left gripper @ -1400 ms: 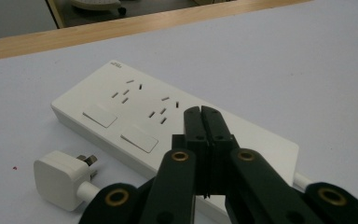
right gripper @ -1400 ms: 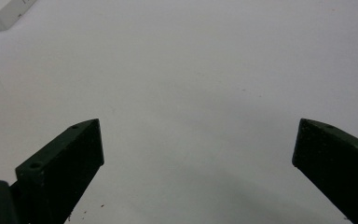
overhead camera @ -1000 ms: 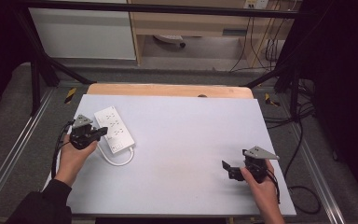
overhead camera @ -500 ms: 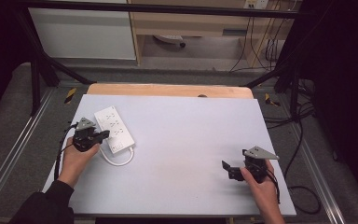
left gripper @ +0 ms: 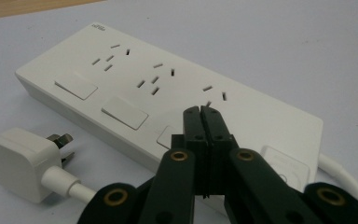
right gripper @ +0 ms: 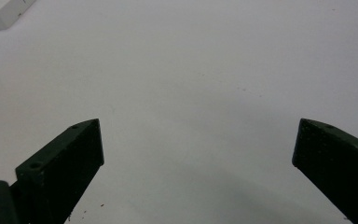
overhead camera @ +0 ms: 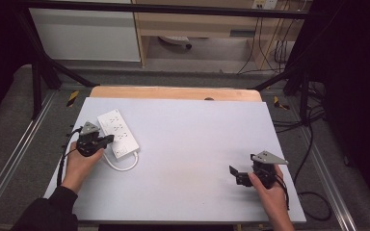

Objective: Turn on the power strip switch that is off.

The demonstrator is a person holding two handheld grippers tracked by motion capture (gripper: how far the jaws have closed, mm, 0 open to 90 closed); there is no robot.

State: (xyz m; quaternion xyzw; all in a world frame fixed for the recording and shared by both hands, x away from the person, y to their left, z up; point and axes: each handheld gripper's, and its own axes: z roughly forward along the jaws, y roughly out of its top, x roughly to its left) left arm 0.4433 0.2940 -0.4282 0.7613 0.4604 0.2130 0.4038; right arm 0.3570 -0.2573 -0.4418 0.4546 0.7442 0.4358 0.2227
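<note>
A white power strip [overhead camera: 119, 133] [left gripper: 135, 79] with three sockets and three rocker switches lies on the left of the white table [overhead camera: 188, 144]. Its white plug [left gripper: 16, 163] lies loose on the table beside it, prongs bare, on a looped white cord [overhead camera: 123, 166]. My left gripper [overhead camera: 107, 139] [left gripper: 200, 109] is shut with nothing between its jaws, its tips just over the strip's near edge by the third switch. My right gripper [overhead camera: 235, 174] [right gripper: 198, 144] stands open low over bare table at the right front.
A wooden board edge [overhead camera: 173, 92] runs along the table's far side. Black frame bars [overhead camera: 38, 72] and metal rails [overhead camera: 9, 163] flank the table. Cables [overhead camera: 313, 144] lie on the floor at the right. A corner of the strip [right gripper: 0, 11] shows far off in the right gripper view.
My left gripper has shifted slightly right and nearer along the strip's side. The right gripper has stayed where it was.
</note>
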